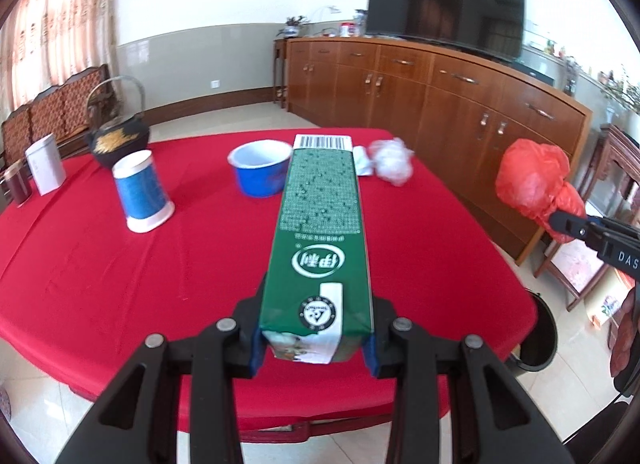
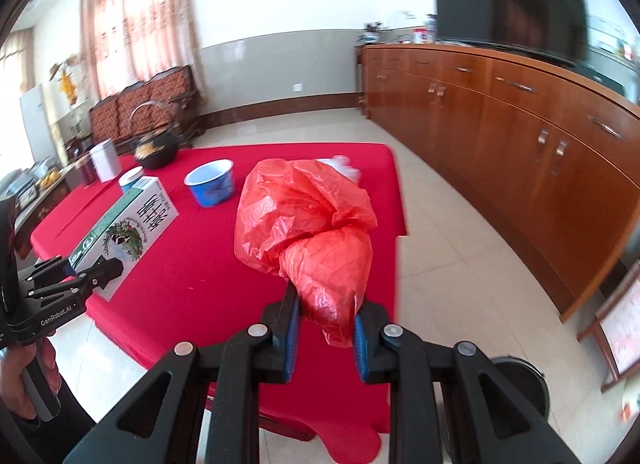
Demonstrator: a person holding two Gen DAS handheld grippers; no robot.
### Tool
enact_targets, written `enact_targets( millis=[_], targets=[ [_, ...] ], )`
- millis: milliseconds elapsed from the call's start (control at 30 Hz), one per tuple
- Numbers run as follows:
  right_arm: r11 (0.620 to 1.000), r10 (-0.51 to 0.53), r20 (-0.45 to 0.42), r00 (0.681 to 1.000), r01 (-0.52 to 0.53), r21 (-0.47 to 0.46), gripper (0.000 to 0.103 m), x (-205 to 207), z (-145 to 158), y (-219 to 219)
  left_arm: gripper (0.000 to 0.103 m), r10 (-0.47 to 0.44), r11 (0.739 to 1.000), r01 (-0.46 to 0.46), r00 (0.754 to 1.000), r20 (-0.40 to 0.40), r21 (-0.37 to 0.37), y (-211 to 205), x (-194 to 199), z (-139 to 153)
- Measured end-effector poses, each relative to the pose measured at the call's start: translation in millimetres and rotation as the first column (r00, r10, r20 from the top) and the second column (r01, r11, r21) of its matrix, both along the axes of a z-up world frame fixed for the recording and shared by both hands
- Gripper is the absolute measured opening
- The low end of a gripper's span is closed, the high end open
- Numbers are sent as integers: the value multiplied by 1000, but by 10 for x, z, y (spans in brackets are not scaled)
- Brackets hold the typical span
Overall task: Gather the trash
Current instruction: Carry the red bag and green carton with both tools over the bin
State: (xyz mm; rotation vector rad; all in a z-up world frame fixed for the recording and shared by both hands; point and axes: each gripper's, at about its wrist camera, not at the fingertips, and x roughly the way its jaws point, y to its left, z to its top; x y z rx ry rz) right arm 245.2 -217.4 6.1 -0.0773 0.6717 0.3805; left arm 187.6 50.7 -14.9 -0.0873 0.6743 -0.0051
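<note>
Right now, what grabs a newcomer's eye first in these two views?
The bright red tablecloth fills both views. The left gripper is clamped on a long green milk carton held out over it, and the right gripper pinches a crumpled red plastic bag at the table's right edge. Behind them stand a blue bowl and a crumpled white wad.

On the table (image 1: 100, 264) the bowl (image 1: 260, 168) stands near the middle. Left of the bowl stands a cylindrical canister (image 1: 142, 192); farther left and behind it sit the kettle (image 1: 118, 140), a tin box (image 1: 46, 166) and a small jar (image 1: 18, 184). Right of the bowl lies a crumpled plastic wad (image 1: 392, 160). Behind the table, along the wall, runs the sideboard (image 1: 440, 88), with the television (image 1: 444, 4) on it.
</note>
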Motion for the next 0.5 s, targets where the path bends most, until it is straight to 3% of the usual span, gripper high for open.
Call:
enact_targets(
  millis=[500],
  targets=[
    [978,-209,24,978,209,-4,24,-535,154,-1198,39,-189,982,189,981,33,3,-840,13,154]
  ],
)
